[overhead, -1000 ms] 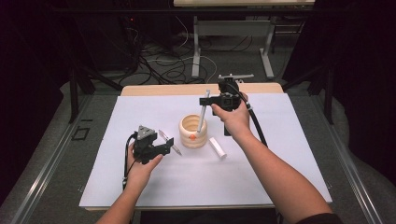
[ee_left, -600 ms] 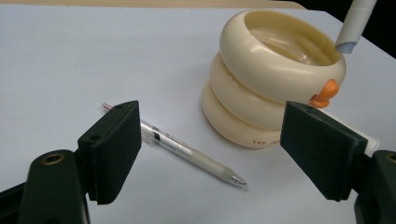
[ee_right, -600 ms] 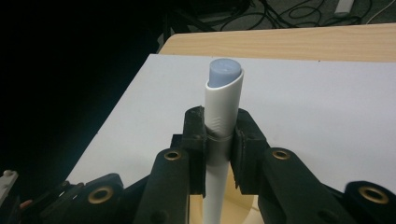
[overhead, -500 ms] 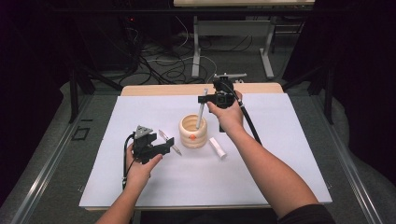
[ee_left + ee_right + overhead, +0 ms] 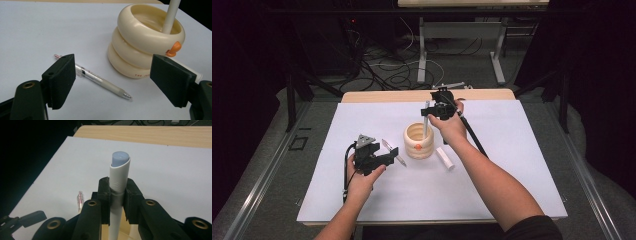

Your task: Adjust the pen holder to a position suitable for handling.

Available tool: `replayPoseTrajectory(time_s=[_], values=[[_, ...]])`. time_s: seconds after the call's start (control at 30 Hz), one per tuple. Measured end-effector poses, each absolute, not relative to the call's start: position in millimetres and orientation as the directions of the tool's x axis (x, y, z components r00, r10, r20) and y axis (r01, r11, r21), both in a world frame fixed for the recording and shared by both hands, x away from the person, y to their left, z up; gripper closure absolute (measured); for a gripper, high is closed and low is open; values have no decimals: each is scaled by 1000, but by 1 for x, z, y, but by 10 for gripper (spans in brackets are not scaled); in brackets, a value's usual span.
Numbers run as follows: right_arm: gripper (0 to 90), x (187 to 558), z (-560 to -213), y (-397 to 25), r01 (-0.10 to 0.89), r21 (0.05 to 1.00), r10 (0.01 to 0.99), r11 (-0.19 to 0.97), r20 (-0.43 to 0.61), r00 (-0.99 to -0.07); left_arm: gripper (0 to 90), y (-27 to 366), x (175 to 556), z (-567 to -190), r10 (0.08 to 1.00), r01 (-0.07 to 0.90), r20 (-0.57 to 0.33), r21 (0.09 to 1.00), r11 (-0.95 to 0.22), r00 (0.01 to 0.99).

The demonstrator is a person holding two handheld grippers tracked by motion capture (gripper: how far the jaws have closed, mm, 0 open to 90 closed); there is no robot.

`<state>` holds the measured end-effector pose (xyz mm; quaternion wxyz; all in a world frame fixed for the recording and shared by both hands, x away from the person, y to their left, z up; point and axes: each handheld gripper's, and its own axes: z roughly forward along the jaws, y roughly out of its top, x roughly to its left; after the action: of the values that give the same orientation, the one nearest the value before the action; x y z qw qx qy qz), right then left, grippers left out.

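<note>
A cream ringed pen holder [image 5: 419,140] [image 5: 143,47] with an orange knob stands mid-table. My right gripper [image 5: 431,112] [image 5: 117,195] is shut on a white marker [image 5: 426,119] [image 5: 119,182], held upright with its lower end inside the holder [image 5: 170,15]. My left gripper [image 5: 393,154] [image 5: 112,80] is open, low over the table left of the holder. A clear pen [image 5: 393,152] [image 5: 97,79] lies on the sheet between its jaws. Another white marker [image 5: 444,157] lies right of the holder.
A white sheet [image 5: 362,120] covers the wooden table [image 5: 382,95]. Beyond the far edge are cables and desk legs [image 5: 422,55] on the floor. Open sheet lies in front and to the right.
My right gripper has lowered the white marker into the holder. My left gripper has shifted slightly toward the clear pen.
</note>
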<state>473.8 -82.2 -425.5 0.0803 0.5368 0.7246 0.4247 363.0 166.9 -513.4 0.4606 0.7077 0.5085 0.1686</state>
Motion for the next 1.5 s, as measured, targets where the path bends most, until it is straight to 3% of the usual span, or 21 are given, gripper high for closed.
replayPoseTrajectory(time_s=[0.5,1.07,1.27,1.5], values=[[779,471,-443,-66,743,644,845,182,284,-453,213,167,364,-514,874,568,-232,821,-60,427],[773,473,-451,-65,749,641,849,168,292,-440,216,170,363,-515,877,578,-240,814,-53,417],[744,474,-455,-63,751,637,848,173,291,-443,217,171,363,-516,878,583,-239,811,-56,416],[639,473,-448,-68,737,660,844,149,303,-442,220,171,364,-517,879,579,-239,814,-51,413]])
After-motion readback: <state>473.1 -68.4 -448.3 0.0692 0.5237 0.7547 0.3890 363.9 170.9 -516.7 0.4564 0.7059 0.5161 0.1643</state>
